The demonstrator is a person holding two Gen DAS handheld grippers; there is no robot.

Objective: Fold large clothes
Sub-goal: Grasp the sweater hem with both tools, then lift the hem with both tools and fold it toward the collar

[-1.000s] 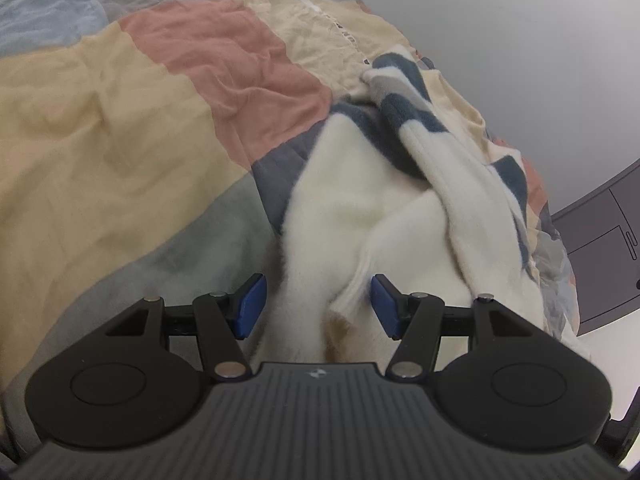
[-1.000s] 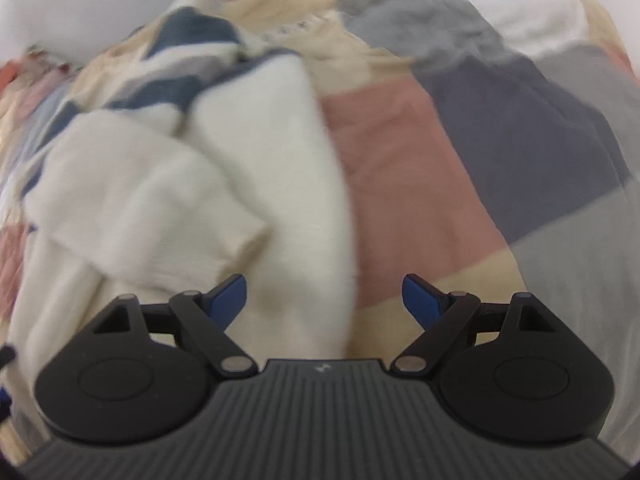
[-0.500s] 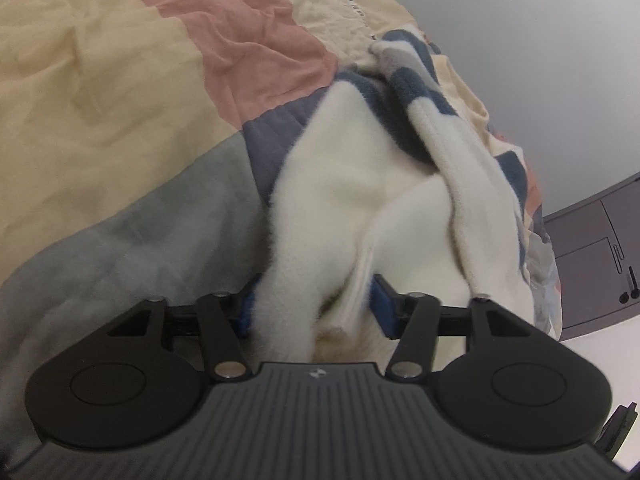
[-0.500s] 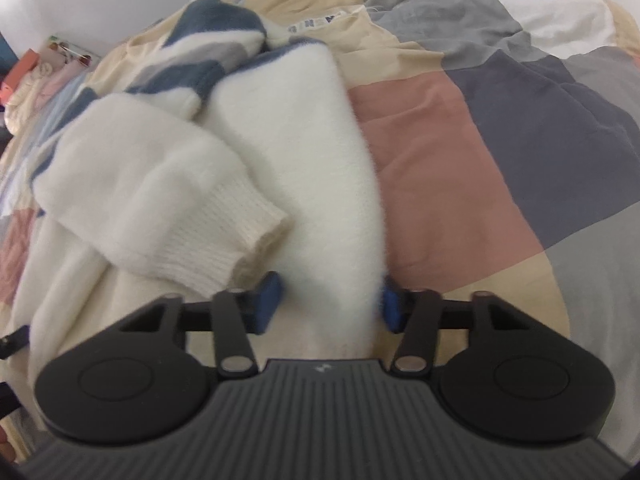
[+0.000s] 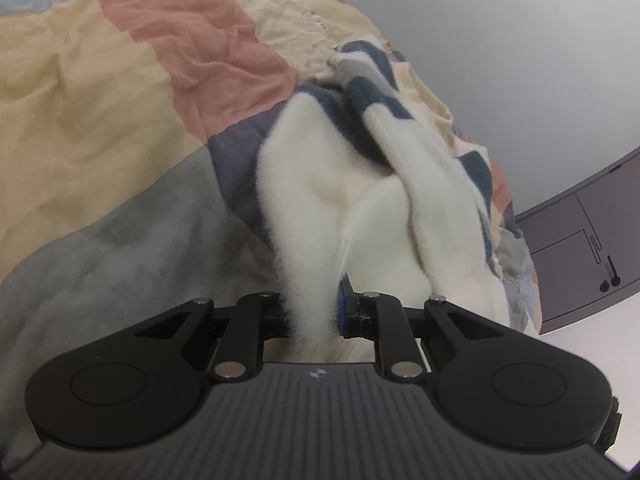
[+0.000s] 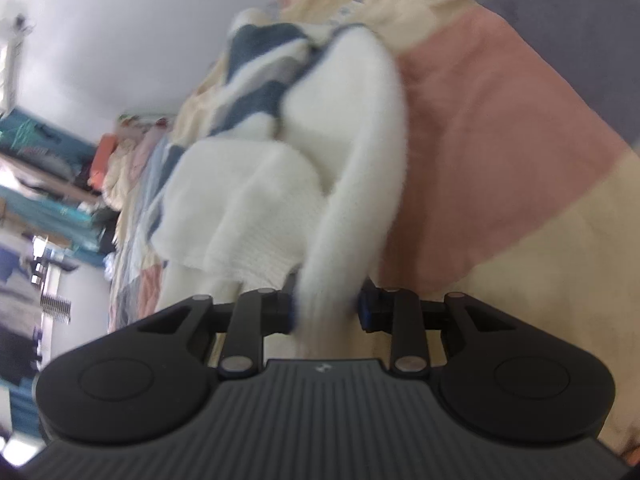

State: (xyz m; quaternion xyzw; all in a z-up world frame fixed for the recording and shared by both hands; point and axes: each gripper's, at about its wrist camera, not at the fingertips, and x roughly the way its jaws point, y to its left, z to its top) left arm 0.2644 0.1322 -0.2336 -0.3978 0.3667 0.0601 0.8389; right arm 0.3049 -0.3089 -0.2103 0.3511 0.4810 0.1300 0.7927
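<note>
Bedspread (image 5: pixel 120 128) lies open leftward; left gripper (image 5: pixel 314 314) and right gripper (image 6: pixel 326 310), jaws closing, pinch the fluffy cream sweater (image 5: pixel 320 184) with blue stripes.

patchwork quilt (image 5: pixel 120 128), grey cabinet (image 5: pixel 580 248), wall (image 5: pixel 520 60)

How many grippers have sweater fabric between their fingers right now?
2: the left gripper and the right gripper are both closing on the near edge of the white sweater.
</note>
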